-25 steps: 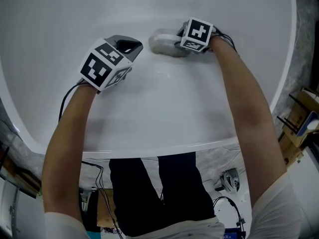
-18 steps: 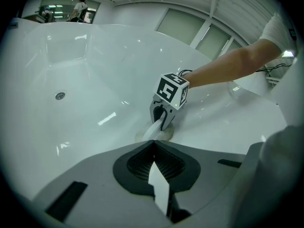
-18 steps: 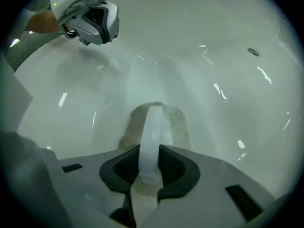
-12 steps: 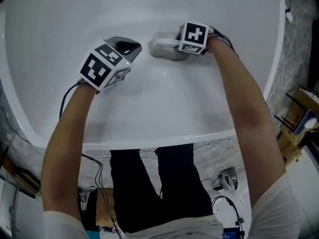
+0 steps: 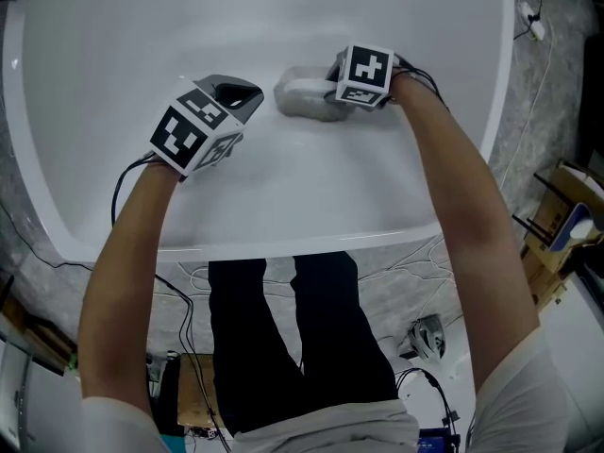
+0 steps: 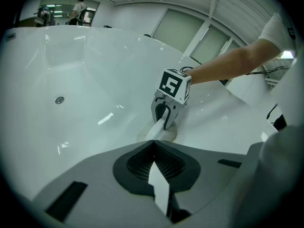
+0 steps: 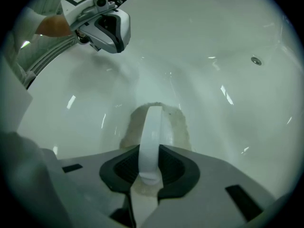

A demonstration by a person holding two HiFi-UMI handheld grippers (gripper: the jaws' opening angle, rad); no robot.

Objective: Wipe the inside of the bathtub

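Observation:
The white bathtub (image 5: 283, 225) fills the head view, and both grippers are inside it. My right gripper (image 5: 332, 87) is shut on the white handle (image 7: 152, 127) of a greyish wiping pad (image 5: 302, 98) that lies flat against the tub's inner surface. In the right gripper view the pad (image 7: 176, 127) spreads out under the handle. My left gripper (image 5: 236, 91) hovers just left of the pad, shut with nothing between its jaws. In the left gripper view its jaws (image 6: 153, 148) meet, and the right gripper (image 6: 166, 115) and the pad (image 6: 164, 133) show beyond them.
A round metal fitting (image 6: 59, 99) sits in the tub wall, and shows again as a fitting (image 7: 256, 60) in the right gripper view. The near rim (image 5: 311, 239) runs in front of the person's dark trousers (image 5: 311, 338). Cables (image 5: 415, 262) lie on the floor and a rack (image 5: 566, 225) stands at right.
The head view has shifted, so the tub's near rim sits higher in the picture. The right gripper and the pad have crept slightly left. The left gripper has hardly moved.

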